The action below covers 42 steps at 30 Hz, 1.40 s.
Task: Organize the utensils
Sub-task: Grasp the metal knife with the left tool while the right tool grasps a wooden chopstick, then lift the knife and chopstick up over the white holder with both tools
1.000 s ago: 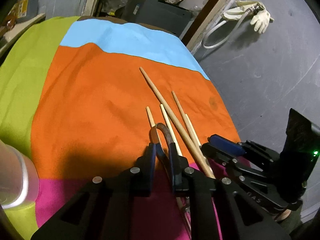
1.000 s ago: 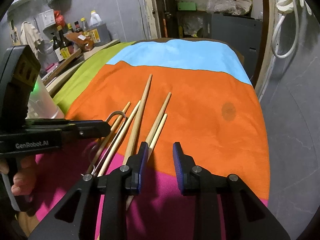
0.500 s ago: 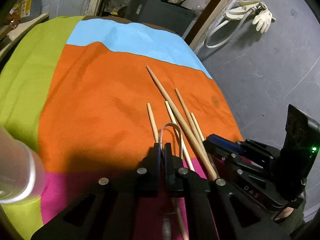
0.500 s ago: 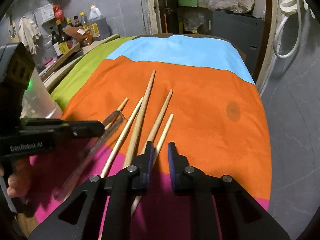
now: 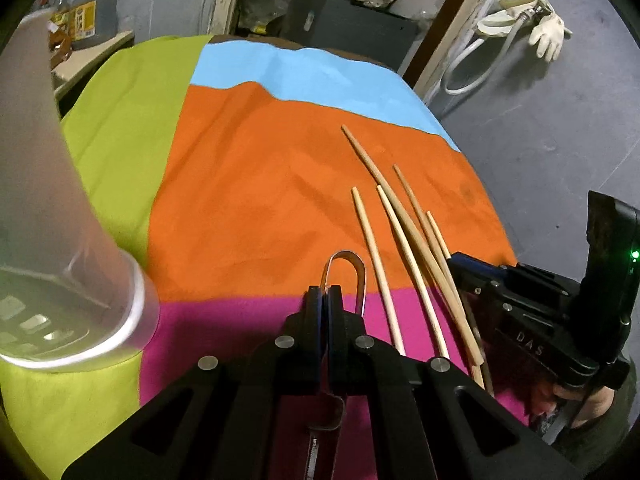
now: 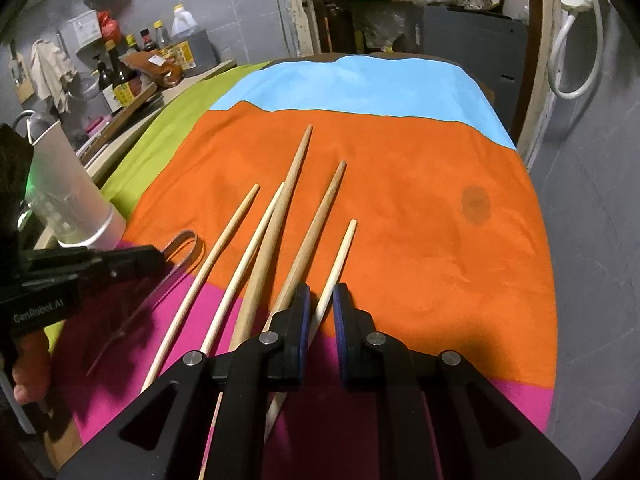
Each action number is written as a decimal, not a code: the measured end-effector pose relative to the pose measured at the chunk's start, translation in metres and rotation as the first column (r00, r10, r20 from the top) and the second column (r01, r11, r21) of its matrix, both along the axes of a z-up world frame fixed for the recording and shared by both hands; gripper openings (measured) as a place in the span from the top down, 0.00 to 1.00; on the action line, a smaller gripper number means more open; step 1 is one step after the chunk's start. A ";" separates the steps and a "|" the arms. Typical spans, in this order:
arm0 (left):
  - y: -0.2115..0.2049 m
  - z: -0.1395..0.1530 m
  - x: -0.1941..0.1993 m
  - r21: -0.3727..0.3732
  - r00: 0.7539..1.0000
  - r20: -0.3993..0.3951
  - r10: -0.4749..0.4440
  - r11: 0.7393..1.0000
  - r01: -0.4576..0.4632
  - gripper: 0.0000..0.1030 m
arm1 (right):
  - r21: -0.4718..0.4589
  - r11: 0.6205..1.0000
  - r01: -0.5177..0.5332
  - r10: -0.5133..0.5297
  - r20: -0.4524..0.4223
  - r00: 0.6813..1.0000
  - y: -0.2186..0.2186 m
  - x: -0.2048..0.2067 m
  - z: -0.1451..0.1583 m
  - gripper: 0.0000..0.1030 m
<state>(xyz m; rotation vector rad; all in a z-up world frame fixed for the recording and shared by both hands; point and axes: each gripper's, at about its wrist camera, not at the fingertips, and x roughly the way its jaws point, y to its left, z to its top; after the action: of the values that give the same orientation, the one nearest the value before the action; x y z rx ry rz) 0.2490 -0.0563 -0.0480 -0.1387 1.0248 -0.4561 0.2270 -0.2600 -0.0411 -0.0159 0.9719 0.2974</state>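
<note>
Tongs [image 5: 347, 276] now pinched and lifted by left claw [image 5: 325, 300]; right claw [image 6: 321, 302], narrowed, straddles one chopstick [image 6: 334, 264]—pickup next.

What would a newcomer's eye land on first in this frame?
Five wooden chopsticks fan across the orange and magenta cloth. The left gripper is shut on metal tongs beside them, and the right gripper straddles the rightmost stick. A frosted cup looms at far left.

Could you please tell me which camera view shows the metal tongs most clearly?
The left wrist view: the tongs sit centred, their looped end sharp, pinched in the left gripper. In the right wrist view they appear blurred at the left edge.
</note>
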 end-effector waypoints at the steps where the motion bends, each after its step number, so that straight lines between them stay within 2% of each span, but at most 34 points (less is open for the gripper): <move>1: 0.001 0.000 -0.001 0.000 1.000 -0.008 -0.003 1.000 0.003 0.98 | 0.004 1.000 0.001 -0.001 0.003 1.000 -0.001 -0.001 0.000 0.91; 5: 0.004 0.007 -0.007 0.021 1.000 0.012 -0.024 0.999 0.023 0.96 | 0.020 1.000 0.006 -0.006 0.007 1.000 -0.002 -0.002 -0.001 0.91; 9: 0.001 0.011 -0.018 0.054 0.997 0.031 -0.070 0.996 0.068 0.78 | 0.030 1.000 0.007 -0.007 0.005 1.000 -0.003 -0.001 -0.001 0.91; 14: -0.013 0.001 -0.020 0.126 0.992 -0.016 -0.128 0.984 0.129 0.78 | 0.035 0.999 0.008 -0.008 -0.001 1.000 -0.004 0.000 -0.001 0.91; 17: -0.022 -0.001 -0.021 0.183 0.987 -0.018 -0.158 0.970 0.159 0.78 | 0.039 0.999 0.009 -0.008 -0.019 1.000 -0.005 0.002 -0.001 0.90; 21: -0.029 -0.002 -0.015 0.231 0.986 -0.028 -0.166 0.958 0.168 0.78 | 0.035 0.999 0.008 -0.006 -0.041 0.999 -0.002 0.007 0.000 0.90; 24: -0.032 -0.003 -0.013 0.251 0.987 -0.016 -0.157 0.955 0.156 0.83 | 0.037 0.999 -0.005 0.006 -0.044 0.999 -0.001 0.008 -0.001 0.91; 26: -0.030 -0.004 -0.015 0.234 0.990 -0.011 -0.143 0.962 0.141 0.83 | 0.090 0.996 0.013 -0.007 -0.065 0.998 -0.007 0.009 -0.001 0.92; 30: -0.015 -0.001 -0.022 0.141 0.996 0.006 -0.090 0.986 0.088 0.84 | 0.197 0.979 0.055 -0.037 -0.096 0.995 -0.018 0.004 -0.001 0.96; 34: -0.003 0.013 -0.042 0.102 0.991 0.125 -0.051 0.994 0.038 0.84 | 0.238 0.970 0.056 -0.047 -0.044 0.998 -0.016 -0.013 0.005 0.97; 36: 0.000 0.020 -0.052 0.087 0.982 0.186 -0.038 0.996 0.022 0.84 | 0.246 0.968 0.048 -0.053 0.012 0.999 -0.012 -0.024 0.012 0.97; 39: 0.004 0.030 -0.068 0.055 0.959 0.283 -0.014 0.998 -0.002 0.84 | 0.230 0.973 0.020 -0.053 0.138 0.989 -0.004 -0.045 0.026 0.97; 42: 0.009 0.040 -0.079 0.025 0.932 0.360 0.027 0.999 -0.039 0.84 | 0.225 0.974 -0.011 -0.051 0.269 0.962 0.005 -0.062 0.042 0.97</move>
<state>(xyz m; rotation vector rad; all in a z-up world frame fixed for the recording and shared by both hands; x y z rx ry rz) 0.1697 -0.0469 -0.0075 -0.0405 0.6670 -0.4157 0.1646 -0.2545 0.0011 0.1565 0.6594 0.3750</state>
